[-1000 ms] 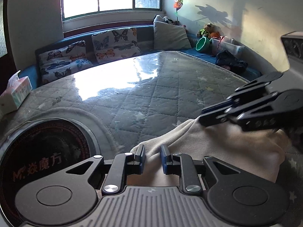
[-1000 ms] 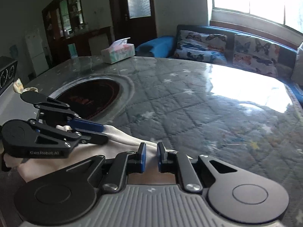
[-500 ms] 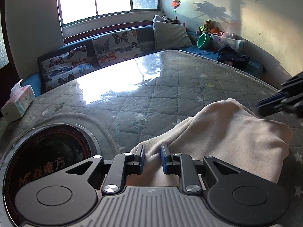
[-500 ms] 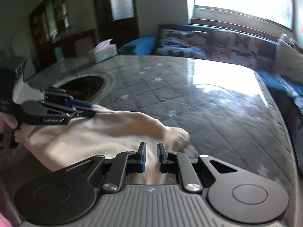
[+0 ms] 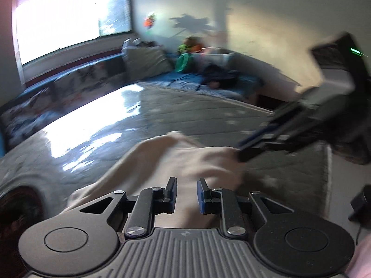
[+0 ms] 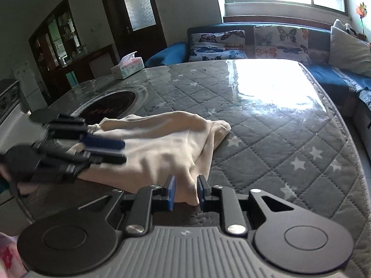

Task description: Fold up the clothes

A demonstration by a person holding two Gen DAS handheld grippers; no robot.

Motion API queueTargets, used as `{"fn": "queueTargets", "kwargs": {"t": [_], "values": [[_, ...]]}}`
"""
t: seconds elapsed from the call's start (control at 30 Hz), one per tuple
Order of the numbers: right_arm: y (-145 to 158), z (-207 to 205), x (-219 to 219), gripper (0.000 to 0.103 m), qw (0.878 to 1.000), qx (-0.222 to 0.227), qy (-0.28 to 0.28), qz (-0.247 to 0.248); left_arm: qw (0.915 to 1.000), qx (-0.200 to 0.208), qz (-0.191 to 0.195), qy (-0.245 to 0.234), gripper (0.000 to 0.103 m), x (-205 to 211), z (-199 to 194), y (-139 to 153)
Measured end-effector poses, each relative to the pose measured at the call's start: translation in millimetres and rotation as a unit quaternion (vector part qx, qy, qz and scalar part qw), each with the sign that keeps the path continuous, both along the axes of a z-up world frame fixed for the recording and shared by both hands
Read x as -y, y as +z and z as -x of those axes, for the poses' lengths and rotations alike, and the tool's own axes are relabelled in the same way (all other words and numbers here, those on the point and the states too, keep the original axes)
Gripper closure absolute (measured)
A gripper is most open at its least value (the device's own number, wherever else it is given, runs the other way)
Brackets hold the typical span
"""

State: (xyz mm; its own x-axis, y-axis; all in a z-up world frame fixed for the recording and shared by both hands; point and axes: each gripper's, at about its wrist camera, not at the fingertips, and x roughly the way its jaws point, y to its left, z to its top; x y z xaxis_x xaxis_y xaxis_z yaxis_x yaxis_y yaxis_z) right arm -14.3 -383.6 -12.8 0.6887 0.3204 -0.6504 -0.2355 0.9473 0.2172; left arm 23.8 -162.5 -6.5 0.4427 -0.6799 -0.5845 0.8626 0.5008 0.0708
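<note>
A cream garment lies bunched on the quilted grey table. My right gripper is at its near right corner, shut on a raised ridge of the cloth. In the blurred left wrist view its tips touch the garment's right edge. My left gripper has cream cloth between its narrow-set fingers and looks shut on it. From the right wrist view it is smeared by motion over the garment's left part.
A dark round inset sits in the table just beyond the garment, with a tissue box further back. A blue sofa with butterfly cushions runs behind the table. The table's rounded edge drops off at the right.
The left wrist view has swung right and blurred. The right gripper is back beside the garment's right edge. The cloth is more bunched, and the right fingers stand slightly wider apart.
</note>
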Motion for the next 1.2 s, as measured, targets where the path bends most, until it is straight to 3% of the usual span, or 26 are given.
{"fn": "queueTargets", "kwargs": {"t": [0.07, 0.13, 0.6, 0.8, 0.87, 1.0, 1.2], "values": [[-6, -2, -1, 0.085, 1.0, -0.002, 0.001, 0.001, 0.9999, -0.005, -0.007, -0.011, 0.083, 5, 3, -6], [-7, -2, -3, 0.095, 1.0, 0.001, 0.0, 0.004, 0.9997, -0.004, -0.017, -0.017, 0.083, 7, 6, -12], [15, 2, -30, 0.092, 0.998, 0.048, 0.034, 0.025, 0.9998, 0.008, -0.015, -0.014, 0.082, 6, 11, -20], [-10, -17, -35, 0.093, 0.999, 0.01, 0.034, 0.025, 1.0, -0.006, -0.005, -0.002, 0.082, 0, 10, -20], [-10, -18, -29, 0.093, 1.0, 0.004, 0.024, 0.0, 0.9998, -0.014, 0.004, 0.012, 0.082, -6, 8, -16], [-1, -15, -35, 0.091, 0.999, 0.026, 0.034, 0.011, 0.9967, -0.035, 0.032, 0.067, 0.08, -29, 2, -7], [-10, -19, -36, 0.091, 0.999, 0.01, 0.034, 0.017, 0.9826, -0.063, 0.06, 0.164, 0.079, -78, -4, -3]]}}
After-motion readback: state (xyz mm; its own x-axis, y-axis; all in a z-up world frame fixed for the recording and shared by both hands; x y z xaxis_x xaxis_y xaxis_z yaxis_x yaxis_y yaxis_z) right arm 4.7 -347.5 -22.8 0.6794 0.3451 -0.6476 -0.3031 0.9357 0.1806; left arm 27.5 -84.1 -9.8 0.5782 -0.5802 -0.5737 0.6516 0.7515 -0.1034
